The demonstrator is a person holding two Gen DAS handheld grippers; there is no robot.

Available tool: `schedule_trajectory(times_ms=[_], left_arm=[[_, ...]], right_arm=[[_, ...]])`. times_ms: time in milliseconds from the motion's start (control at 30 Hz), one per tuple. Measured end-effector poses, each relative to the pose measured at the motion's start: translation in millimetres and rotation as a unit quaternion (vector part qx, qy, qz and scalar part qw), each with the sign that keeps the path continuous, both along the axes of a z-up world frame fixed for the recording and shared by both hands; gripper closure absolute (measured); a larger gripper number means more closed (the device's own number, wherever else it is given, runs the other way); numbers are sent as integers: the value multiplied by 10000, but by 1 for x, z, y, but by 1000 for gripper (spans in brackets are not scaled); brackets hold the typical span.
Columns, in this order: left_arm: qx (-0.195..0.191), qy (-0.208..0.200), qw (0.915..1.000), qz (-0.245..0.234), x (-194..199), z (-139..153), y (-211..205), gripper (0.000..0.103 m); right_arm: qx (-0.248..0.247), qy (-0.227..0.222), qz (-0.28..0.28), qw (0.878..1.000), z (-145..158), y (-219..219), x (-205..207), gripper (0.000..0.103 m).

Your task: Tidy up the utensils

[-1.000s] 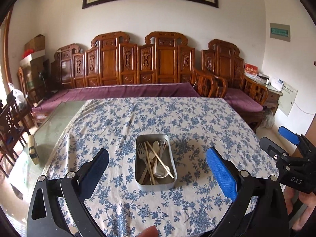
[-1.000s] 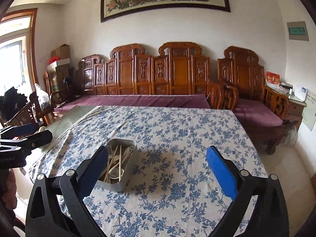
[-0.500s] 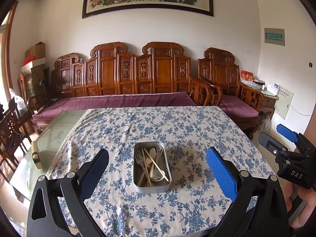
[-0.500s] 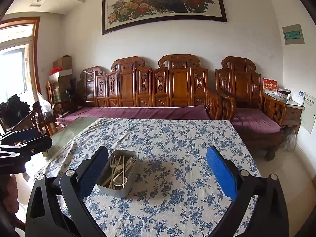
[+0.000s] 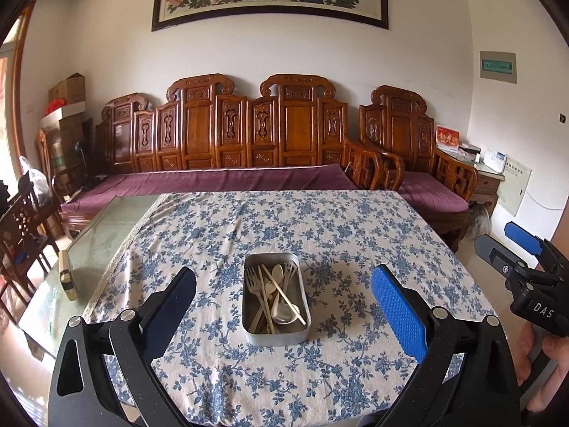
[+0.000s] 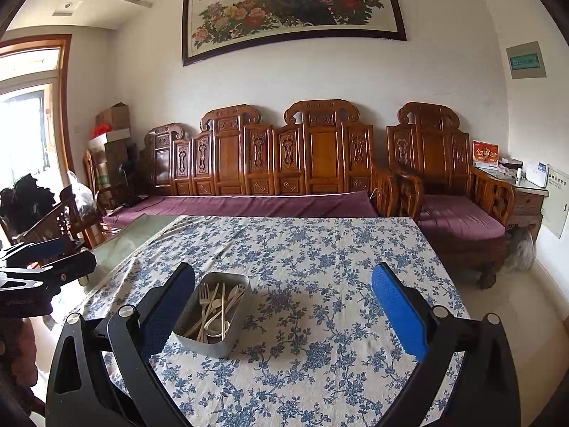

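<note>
We hold the left gripper [image 5: 282, 297] and the right gripper [image 6: 282, 297] with jaws wide apart, their dimpled blue pads clamping nothing. Beyond both sits a rounded-rectangular metal tin [image 5: 274, 332] on the floral-clothed worktop [image 5: 355, 235], holding pale forks [image 5: 253, 279], a spoon [image 5: 282, 311] and chopsticks [image 5: 284, 295].
</note>
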State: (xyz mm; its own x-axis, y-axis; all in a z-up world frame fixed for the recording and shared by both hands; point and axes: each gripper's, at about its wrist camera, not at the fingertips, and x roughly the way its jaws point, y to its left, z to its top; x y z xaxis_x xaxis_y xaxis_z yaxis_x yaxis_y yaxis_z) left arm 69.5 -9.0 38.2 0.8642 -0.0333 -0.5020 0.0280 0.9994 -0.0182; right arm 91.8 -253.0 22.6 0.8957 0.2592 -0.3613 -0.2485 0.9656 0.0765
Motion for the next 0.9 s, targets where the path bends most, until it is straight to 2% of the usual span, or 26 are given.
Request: schedule_trajectory(times_ms=[900], left_arm=[[26, 48, 10000, 78, 2, -7, 3, 8]], right_arm=[[14, 10, 32, 10000, 1, 1, 0, 3]])
